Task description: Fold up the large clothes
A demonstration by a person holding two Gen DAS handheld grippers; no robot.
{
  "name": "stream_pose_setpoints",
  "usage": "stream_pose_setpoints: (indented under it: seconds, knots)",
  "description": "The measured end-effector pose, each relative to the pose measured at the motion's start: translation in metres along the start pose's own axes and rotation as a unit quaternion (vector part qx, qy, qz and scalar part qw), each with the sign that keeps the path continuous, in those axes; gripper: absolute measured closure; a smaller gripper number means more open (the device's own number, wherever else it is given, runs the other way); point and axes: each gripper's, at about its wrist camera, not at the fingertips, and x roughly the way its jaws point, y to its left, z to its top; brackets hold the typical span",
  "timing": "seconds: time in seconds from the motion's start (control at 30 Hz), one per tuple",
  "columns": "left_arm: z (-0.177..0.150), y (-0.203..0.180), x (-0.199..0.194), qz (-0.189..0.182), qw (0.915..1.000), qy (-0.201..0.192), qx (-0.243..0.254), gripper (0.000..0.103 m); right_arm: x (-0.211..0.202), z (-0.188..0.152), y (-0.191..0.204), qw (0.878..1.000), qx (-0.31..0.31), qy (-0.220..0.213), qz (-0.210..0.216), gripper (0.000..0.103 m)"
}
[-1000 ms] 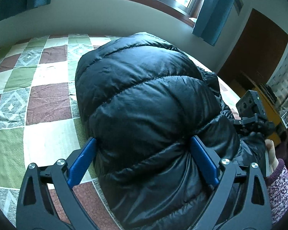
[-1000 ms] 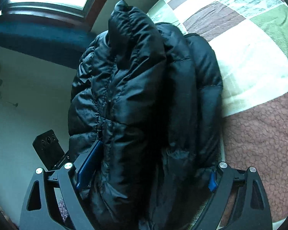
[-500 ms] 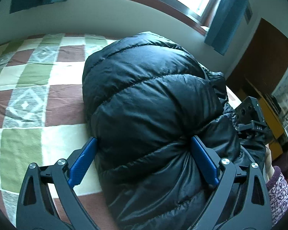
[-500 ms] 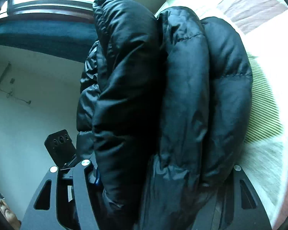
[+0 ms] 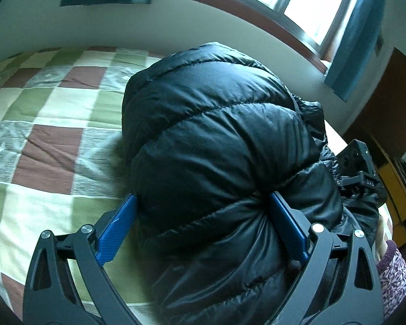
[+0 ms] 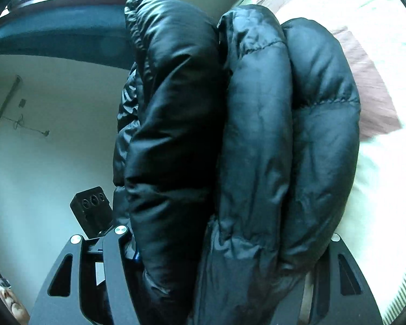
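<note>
The black puffer jacket (image 5: 219,146) is bundled into thick folded layers and held off the checked bedspread (image 5: 40,124), running forward and away from both grippers along their fingers, toward the window-side edge of the bed. The left gripper (image 5: 200,224) clamps one end of the bundle between its blue pads (image 5: 116,227), which stand fairly wide because of the padding. The right gripper (image 6: 230,260) grips the stacked layers edge-on, its pads mostly buried in the fabric, so I judge both share the load about equally and setting it down means lowering the two together.
</note>
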Motion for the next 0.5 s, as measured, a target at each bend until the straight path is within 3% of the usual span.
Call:
stream_pose_setpoints:
  seconds: [0.17,0.3,0.5]
  knots:
    - [0.005,0.020,-0.005,0.012,0.9999,-0.005,-0.008,0.007,-0.010,0.018,-0.027,1.000,-0.003,0.010,0.008,0.040]
    - [0.005,0.028,-0.005,0.010,0.9999,-0.005,-0.012,0.007,-0.019,0.008,-0.050,1.000,-0.003,0.010,0.008,0.040]
    - [0.004,0.024,-0.006,0.012,0.9999,-0.004,0.000,0.007,-0.039,-0.009,-0.041,1.000,0.001,-0.007,-0.016,0.038]
